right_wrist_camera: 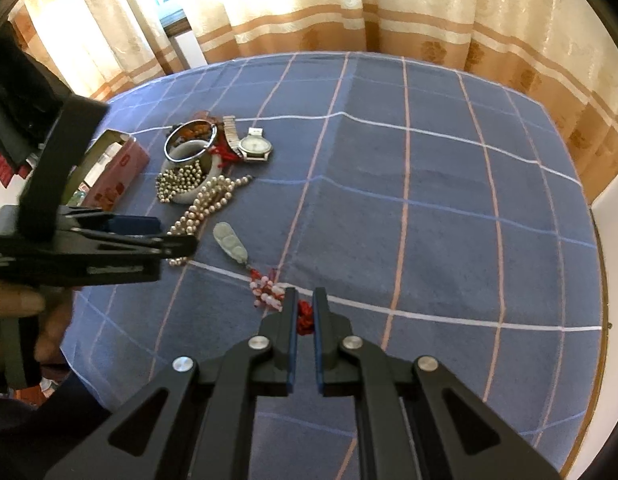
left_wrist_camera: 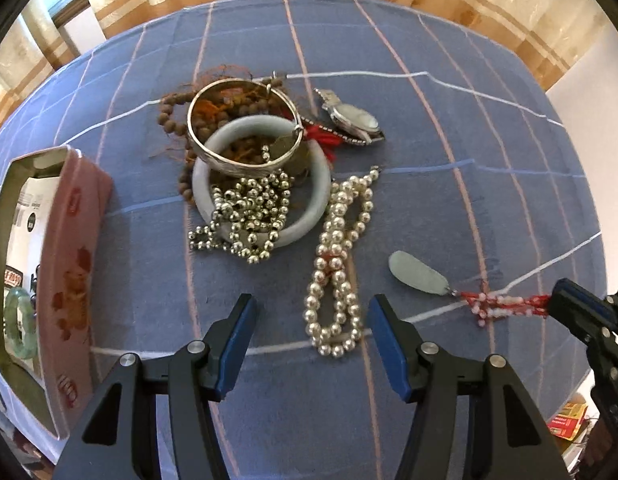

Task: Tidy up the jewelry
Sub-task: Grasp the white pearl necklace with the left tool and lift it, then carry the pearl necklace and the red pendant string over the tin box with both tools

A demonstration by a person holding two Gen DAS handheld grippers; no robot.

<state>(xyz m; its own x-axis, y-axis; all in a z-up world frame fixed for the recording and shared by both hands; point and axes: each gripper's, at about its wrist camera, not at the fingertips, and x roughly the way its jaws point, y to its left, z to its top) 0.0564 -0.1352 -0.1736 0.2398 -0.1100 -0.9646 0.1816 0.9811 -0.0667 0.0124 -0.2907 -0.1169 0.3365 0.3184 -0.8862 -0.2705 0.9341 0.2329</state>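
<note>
My left gripper (left_wrist_camera: 313, 312) hangs open over the lower loop of a pearl necklace (left_wrist_camera: 337, 276), one finger on each side and neither touching it. To its right lies a pale jade pendant (left_wrist_camera: 419, 274) with a red beaded cord (left_wrist_camera: 505, 305). The cord runs into my right gripper (left_wrist_camera: 563, 300). In the right wrist view that gripper (right_wrist_camera: 305, 300) is shut on the red cord (right_wrist_camera: 305, 318), and the pendant (right_wrist_camera: 231, 242) rests on the cloth ahead. The left gripper (right_wrist_camera: 177, 236) shows side-on above the pearl necklace (right_wrist_camera: 213, 200).
A heap holds a silver bangle (left_wrist_camera: 213, 152), a pale jade bangle (left_wrist_camera: 309, 220), a silver bead chain (left_wrist_camera: 249, 208), brown beads (left_wrist_camera: 173, 112) and a watch (left_wrist_camera: 353, 118). A pink box (left_wrist_camera: 81, 264) at the left contains a green bangle (left_wrist_camera: 19, 320). A blue checked cloth (right_wrist_camera: 429, 200) covers the table.
</note>
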